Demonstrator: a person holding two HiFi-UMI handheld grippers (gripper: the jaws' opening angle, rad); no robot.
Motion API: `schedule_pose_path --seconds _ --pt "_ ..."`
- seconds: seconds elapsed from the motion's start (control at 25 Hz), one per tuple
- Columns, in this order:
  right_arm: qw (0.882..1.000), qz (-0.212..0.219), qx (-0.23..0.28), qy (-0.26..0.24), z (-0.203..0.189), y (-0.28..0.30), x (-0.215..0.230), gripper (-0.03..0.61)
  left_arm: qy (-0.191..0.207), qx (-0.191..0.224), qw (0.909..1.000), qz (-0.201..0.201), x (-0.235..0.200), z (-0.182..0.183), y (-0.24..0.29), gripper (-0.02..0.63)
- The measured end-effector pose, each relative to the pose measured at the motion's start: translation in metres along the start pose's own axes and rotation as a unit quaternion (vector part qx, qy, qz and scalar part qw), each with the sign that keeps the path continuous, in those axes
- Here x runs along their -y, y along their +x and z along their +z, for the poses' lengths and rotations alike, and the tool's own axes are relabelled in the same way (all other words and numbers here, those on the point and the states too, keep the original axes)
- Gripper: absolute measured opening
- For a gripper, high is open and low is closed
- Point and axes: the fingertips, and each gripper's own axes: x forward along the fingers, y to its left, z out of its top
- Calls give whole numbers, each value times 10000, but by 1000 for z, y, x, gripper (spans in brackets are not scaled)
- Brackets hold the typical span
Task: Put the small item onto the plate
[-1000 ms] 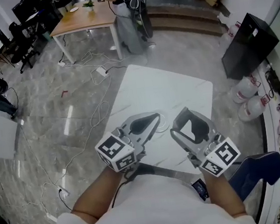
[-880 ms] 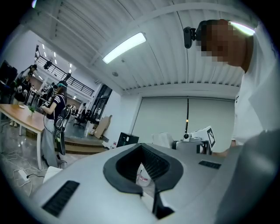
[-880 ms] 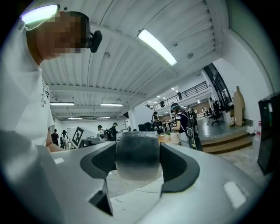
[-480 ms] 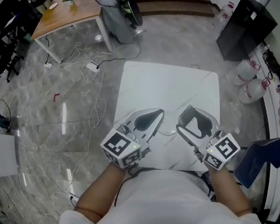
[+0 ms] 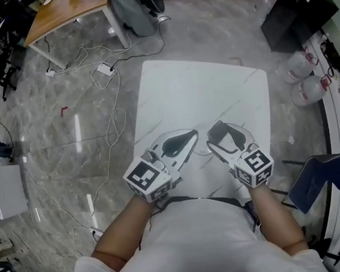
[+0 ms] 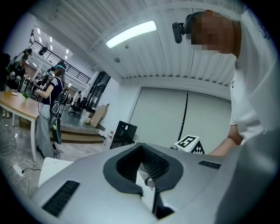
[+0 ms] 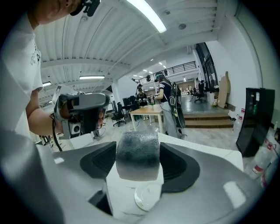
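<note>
My right gripper (image 5: 217,134) is shut on the small item (image 7: 138,154), a dark grey rounded piece that fills the space between its pads. Right under it lies the small white plate (image 7: 147,197), seen through the jaws in the right gripper view. In the head view only a thin arc of the plate's rim (image 5: 204,153) shows between the two grippers. My left gripper (image 5: 190,138) hovers just left of the right one over the near part of the white table (image 5: 201,91). Its jaws are together with nothing held between them.
The white table (image 7: 210,151) stands on a marble floor with loose cables (image 5: 104,79) to its left. A wooden desk (image 5: 66,12) is at the back left, a black box (image 5: 295,3) and water bottles (image 5: 308,87) on the right, a blue chair (image 5: 320,181) near right.
Both grippers have drawn closer together above the near part of the table, the right one shifting left. The head view has tilted, so more of the table shows.
</note>
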Motion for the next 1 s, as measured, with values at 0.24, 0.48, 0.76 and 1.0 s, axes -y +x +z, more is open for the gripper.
schedule_pose_path --seconds 0.24,0.48,0.76,1.0 --pt "9983 80 -565 132 -55 26 29 302 -72 -12 9999 93 -15 -30 19 6" --pt "9920 127 -1245 155 -115 65 47 301 -185 -314 9990 261 -39 -70 26 6" --pt "9769 114 -2128 179 -193 106 71 301 -416 -426 9973 433 -58 -95 33 6" --pt "9644 98 -2642 -70 -236 125 75 301 -592 -446 9961 476 -69 -104 28 6"
